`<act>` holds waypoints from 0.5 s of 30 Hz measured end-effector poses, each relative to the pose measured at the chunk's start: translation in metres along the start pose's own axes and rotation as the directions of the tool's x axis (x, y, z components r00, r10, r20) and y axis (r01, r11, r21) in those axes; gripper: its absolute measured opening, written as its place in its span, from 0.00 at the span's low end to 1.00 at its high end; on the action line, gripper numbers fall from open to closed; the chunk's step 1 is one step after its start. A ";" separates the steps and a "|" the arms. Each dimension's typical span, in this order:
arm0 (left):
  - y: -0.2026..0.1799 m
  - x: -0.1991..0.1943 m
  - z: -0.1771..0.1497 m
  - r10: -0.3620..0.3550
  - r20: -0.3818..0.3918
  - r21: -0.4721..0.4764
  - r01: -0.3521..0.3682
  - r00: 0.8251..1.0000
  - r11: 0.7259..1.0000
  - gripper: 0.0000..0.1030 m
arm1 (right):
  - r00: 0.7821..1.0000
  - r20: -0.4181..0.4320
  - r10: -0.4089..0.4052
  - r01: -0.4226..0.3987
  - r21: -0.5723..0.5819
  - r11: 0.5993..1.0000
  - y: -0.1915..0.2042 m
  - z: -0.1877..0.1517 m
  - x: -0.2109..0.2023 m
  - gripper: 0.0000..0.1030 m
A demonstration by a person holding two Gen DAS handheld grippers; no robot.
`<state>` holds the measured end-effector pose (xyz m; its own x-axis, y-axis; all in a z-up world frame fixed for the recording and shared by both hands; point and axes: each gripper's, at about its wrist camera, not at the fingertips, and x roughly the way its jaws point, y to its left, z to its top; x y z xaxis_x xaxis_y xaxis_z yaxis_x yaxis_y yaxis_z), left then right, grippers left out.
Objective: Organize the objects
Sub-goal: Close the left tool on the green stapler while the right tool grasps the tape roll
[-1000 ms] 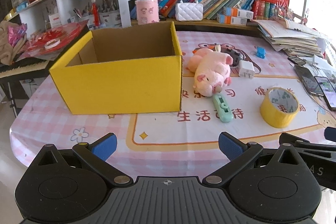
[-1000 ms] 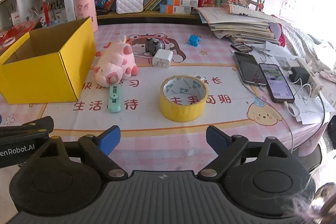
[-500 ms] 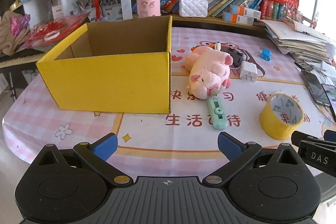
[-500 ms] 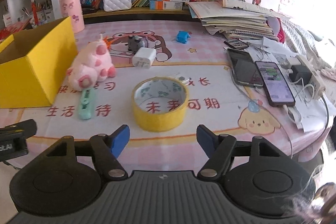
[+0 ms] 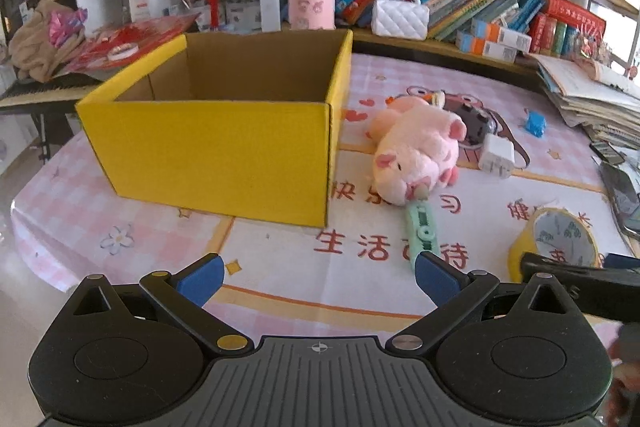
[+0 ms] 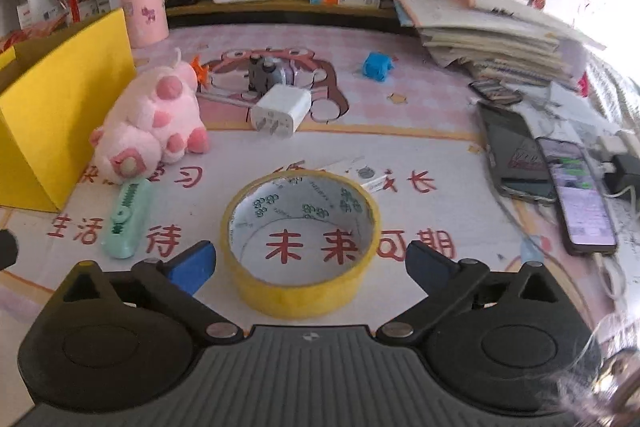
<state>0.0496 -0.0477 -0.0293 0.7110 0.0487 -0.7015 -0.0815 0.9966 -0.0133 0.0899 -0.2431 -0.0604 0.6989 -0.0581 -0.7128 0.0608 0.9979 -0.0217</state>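
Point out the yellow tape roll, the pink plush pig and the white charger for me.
yellow tape roll (image 6: pixel 304 293): right wrist view, on its near outer wall.
pink plush pig (image 5: pixel 416 151): left wrist view, on its body.
white charger (image 6: pixel 282 115): right wrist view, on its top face.

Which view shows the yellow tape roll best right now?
Right wrist. The yellow tape roll sits whole and centred on the table, just ahead of the open right gripper, its printed core visible. In the left wrist view the roll lies at the right edge, partly hidden behind the other gripper's black body.
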 end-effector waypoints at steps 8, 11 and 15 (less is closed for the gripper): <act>-0.031 0.015 0.005 -0.005 -0.051 0.099 0.010 0.999 0.995 0.93 | 0.995 -0.070 0.071 -0.073 -0.027 0.997 -0.008 0.011 0.033 0.87; -0.045 0.027 0.009 -0.012 -0.065 0.129 0.020 0.998 0.992 0.79 | 0.995 -0.048 0.087 -0.090 -0.050 0.995 -0.016 0.015 0.029 0.87; -0.059 0.050 0.016 -0.037 -0.092 0.132 0.049 0.995 0.990 0.54 | 0.994 0.007 0.112 -0.112 -0.032 0.993 -0.037 0.025 0.012 0.87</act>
<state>0.1012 -0.1028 -0.0517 0.6463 0.0055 -0.7631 0.0464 0.9978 0.0465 0.1138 -0.2810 -0.0510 0.7061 0.0542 -0.7060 -0.0405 0.9985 0.0362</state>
